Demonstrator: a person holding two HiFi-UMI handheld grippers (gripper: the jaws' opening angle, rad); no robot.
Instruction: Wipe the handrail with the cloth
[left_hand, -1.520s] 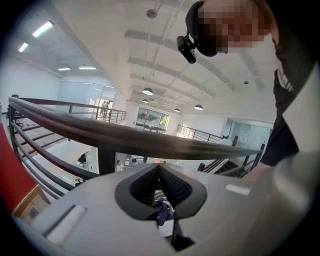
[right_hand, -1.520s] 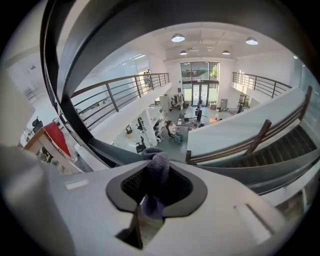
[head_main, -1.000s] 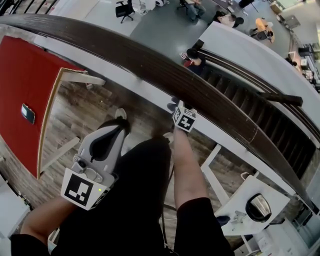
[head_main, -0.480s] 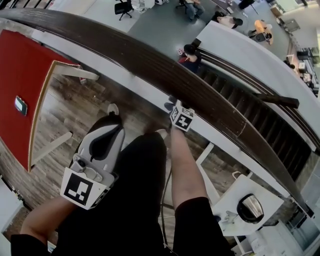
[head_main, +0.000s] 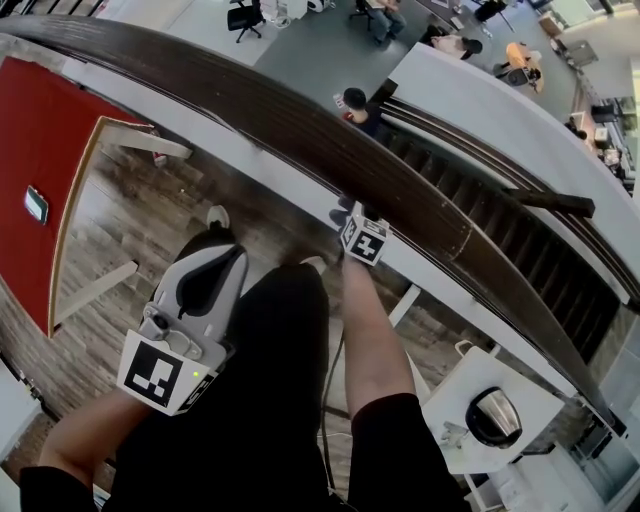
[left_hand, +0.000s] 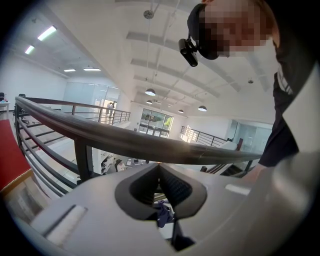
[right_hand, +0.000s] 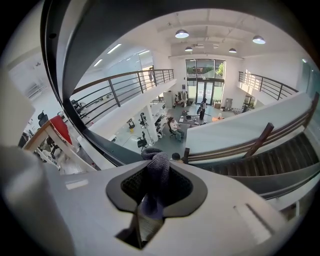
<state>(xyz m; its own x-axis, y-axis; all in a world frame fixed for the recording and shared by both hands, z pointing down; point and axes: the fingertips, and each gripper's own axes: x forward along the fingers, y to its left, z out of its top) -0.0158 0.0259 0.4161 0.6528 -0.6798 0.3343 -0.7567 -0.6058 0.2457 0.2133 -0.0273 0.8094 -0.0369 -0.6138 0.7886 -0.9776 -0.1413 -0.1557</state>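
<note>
A dark wooden handrail (head_main: 300, 130) curves from the upper left to the lower right in the head view. My right gripper (head_main: 350, 215) is up against its near edge, shut on a grey knitted cloth (right_hand: 157, 172) that bulges out between the jaws. In the right gripper view the handrail (right_hand: 75, 60) is a broad dark band very close at the upper left. My left gripper (head_main: 215, 248) hangs low beside the person's leg, well short of the rail, its jaws shut with nothing held. From the left gripper (left_hand: 159, 166) the handrail (left_hand: 125, 142) crosses just above the jaw tips.
A red floor area (head_main: 40, 130) lies at the left. Low on the right, a white table (head_main: 520, 385) carries a steel pot (head_main: 495, 415). Beyond the rail there is a drop to a lower floor with seated people (head_main: 355, 105) and a staircase (head_main: 520, 240).
The whole scene has slid left in the head view while the right gripper stayed on the rail, so the cloth has travelled a little to the right along it. The left gripper has hardly moved.
</note>
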